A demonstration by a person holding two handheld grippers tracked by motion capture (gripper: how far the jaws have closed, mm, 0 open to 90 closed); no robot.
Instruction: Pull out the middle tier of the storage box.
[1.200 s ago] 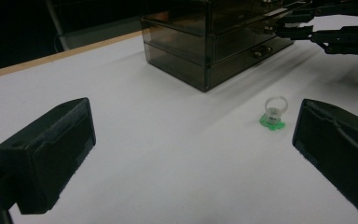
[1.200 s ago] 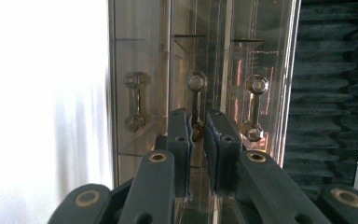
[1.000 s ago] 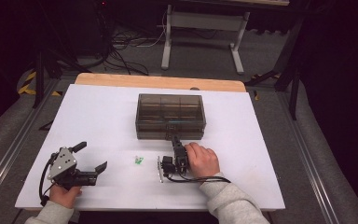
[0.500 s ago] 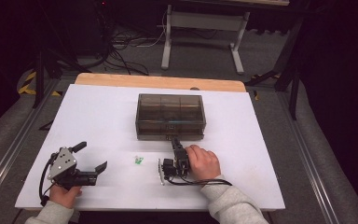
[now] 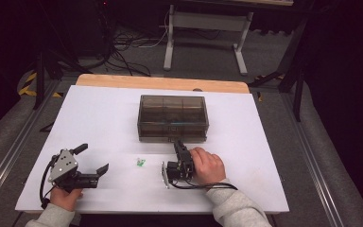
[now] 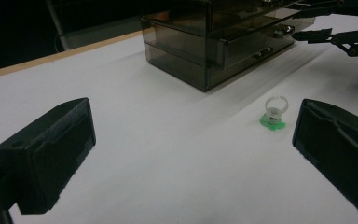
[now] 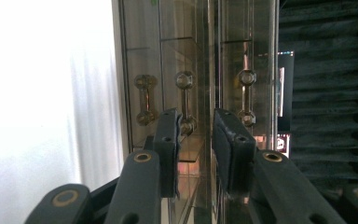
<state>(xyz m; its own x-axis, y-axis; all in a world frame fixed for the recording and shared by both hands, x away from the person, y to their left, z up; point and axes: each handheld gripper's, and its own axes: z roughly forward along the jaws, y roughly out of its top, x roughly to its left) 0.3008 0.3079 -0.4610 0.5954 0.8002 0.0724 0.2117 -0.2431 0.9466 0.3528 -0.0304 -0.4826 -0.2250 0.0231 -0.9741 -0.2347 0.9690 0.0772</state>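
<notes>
Surface (image 5: 99, 113): white, carried everything.
Drawer box (image 5: 172, 117): stood mid-surface, drawers apparently shut.
Right tongs (image 7: 193, 135): at the box front, jaws just widening, a drawer handle (image 7: 185, 102) between them.
Left tongs (image 6: 191, 149): spread, idle.
Ring (image 6: 274, 112): loose on surface, probably not yet stowed.

One drawer box (image 5: 172, 118), one green ring (image 5: 141, 162), two tongs, left tongs (image 5: 96, 163), right tongs (image 5: 177, 144)

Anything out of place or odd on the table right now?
One thing: a small clear ring on a green base lies loose on the white table, out in front of the smoky drawer box. The box stands square, with nothing spilled or visibly damaged.
</notes>
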